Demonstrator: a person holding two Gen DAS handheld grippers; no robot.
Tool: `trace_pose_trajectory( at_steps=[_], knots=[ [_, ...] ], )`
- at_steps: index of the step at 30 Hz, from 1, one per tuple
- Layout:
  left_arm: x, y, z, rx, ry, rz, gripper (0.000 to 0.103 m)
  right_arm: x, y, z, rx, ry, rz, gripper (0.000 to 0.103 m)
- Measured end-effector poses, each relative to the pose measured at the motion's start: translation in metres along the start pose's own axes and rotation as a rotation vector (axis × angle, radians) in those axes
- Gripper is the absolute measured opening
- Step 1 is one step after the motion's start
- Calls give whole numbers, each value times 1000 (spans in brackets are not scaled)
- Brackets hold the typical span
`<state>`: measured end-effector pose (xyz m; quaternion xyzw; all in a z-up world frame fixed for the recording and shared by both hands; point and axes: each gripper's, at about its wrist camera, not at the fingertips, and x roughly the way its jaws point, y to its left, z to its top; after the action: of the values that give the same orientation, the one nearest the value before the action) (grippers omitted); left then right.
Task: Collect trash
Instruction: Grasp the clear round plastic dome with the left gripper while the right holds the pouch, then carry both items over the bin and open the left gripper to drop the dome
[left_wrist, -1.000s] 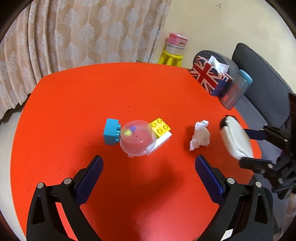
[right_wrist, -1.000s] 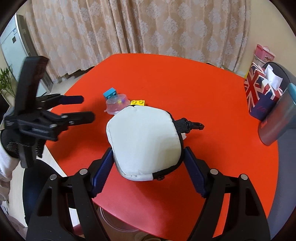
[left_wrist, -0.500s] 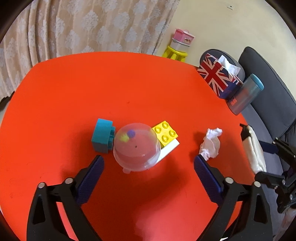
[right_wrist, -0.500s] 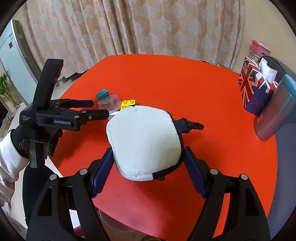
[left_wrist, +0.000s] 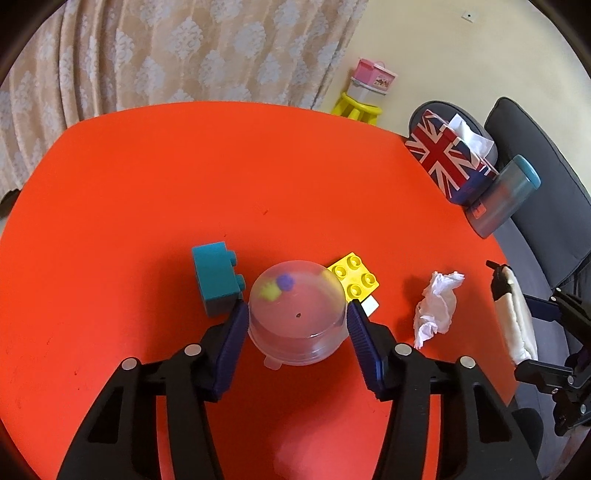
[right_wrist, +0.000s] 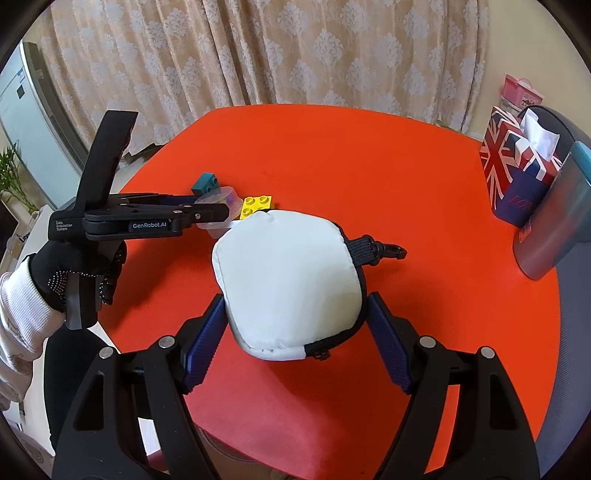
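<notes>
I'm closing my left gripper (left_wrist: 295, 325) on the clear plastic dome (left_wrist: 297, 314) — light, slick, crushable, so I'm gripping low at the rim. Right of the dome, crumpled tissue (left_wrist: 437, 306) is lying loose — soft. Right gripper (right_wrist: 295, 347) is clamping the white pouch (right_wrist: 288, 280).

Left gripper (left_wrist: 295, 314): reaching level over the red table, its blue pads (left_wrist: 233, 343) pressing both sides of the clear dome capsule (left_wrist: 297, 314).
Left hand (right_wrist: 79, 273): wearing a black dotted glove with a white cuff, gripping the handle below the gripper body.
Right gripper (right_wrist: 295, 317): pointing forward, its jaws closing on the lower sides of the white zip pouch (right_wrist: 288, 280), holding it above the table.
Right hand: lying outside both views.
</notes>
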<state>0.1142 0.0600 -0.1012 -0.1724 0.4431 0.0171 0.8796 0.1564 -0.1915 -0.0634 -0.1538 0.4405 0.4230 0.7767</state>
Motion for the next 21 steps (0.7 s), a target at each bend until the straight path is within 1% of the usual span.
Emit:
trace_pose_trajectory(
  at_steps=[5, 9, 15, 21],
  knots=[
    [-7, -2, -4, 19, -9, 0, 53, 1, 1, 0, -2, -6, 1, 75],
    [-21, -4, -6, 33, -29, 2, 53, -3, 4, 1, -3, -15, 0, 75],
    [-55, -15, -14, 74, -65, 5, 53, -20, 9, 0, 1, -44, -6, 75],
    [-91, -32, -30, 131, -96, 0, 53, -46, 15, -3, 3, -87, -8, 75]
  ],
)
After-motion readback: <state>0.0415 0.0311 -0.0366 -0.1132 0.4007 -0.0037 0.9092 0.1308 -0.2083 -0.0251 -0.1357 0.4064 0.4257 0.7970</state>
